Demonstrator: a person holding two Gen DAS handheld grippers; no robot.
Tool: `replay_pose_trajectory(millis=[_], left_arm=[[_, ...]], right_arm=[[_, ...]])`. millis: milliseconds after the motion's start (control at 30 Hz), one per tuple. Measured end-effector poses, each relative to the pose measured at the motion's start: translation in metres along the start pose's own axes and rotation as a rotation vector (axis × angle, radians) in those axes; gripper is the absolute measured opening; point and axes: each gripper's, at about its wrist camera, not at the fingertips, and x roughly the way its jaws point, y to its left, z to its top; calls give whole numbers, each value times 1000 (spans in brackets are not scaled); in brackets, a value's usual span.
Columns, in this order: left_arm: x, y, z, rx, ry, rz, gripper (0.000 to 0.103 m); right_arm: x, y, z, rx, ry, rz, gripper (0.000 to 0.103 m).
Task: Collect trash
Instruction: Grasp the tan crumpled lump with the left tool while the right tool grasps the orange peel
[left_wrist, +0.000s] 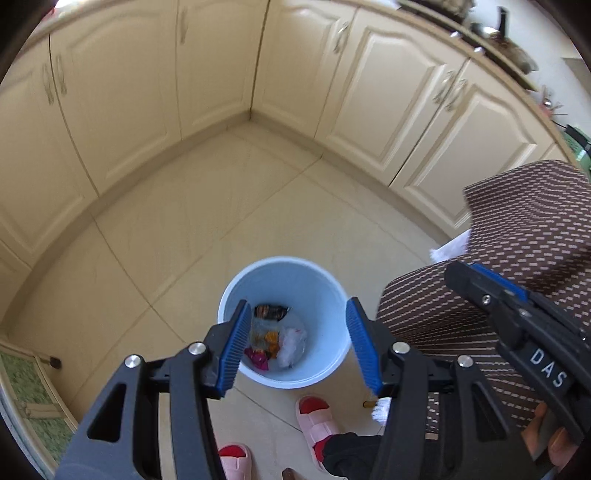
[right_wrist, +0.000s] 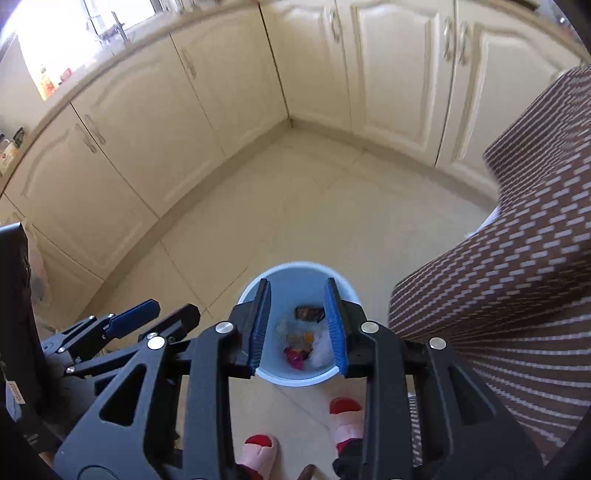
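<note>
A pale blue bin (left_wrist: 284, 280) stands on the tiled floor and holds trash (left_wrist: 275, 341): coloured wrappers, a dark packet and white tissue. My left gripper (left_wrist: 298, 302) hangs above it, open, with nothing between its blue pads. In the right wrist view the same bin (right_wrist: 295, 286) and its trash (right_wrist: 299, 345) lie below my right gripper (right_wrist: 297, 282), whose jaws stand apart and empty. Each gripper shows in the other's view: the right gripper (left_wrist: 472, 271) at the right, the left gripper (right_wrist: 162, 312) at the left. A white scrap (left_wrist: 380, 406) and a brown stub (left_wrist: 367, 404) lie on the floor beside the bin.
Cream cabinets (left_wrist: 207, 74) meet in a corner behind the bin, with bare floor tiles (left_wrist: 207, 229) in front. The person's brown patterned sleeve (right_wrist: 517, 295) fills the right side. Pink slippers (left_wrist: 317, 424) stand just before the bin. A green mat (left_wrist: 33, 398) lies at the far left.
</note>
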Motion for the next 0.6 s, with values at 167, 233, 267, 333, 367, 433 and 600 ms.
replay_pose_trajectory(millis=[167,233,267,333,367,433,600], left_arm=[[-62,-39,4,49,-98,-48,55],[-83,-61,4,79,-129,-71,55],[-91,-70,3,92,-140,-81,55],[-113,-97,2,133,-167,-118,55],[-124,-114,2,158,-177,-140,57],[-138,-142,-2,200,-189,-158,59],[-161,-222,-14,330,-191,-229,60]], right_arm=[[-88,-14,1,-25,-142,-33,30],[-124,-23,-2,-23,-198,-40,31],[-149,-31,-5,-18,-238,-50,37],[-189,-45,-13,-12,-306,-79,46],[-203,-51,-16,-10,-329,-94,46],[-234,-67,-23,-3,-370,-129,46],[-297,-127,-40,78,-426,-230,47]])
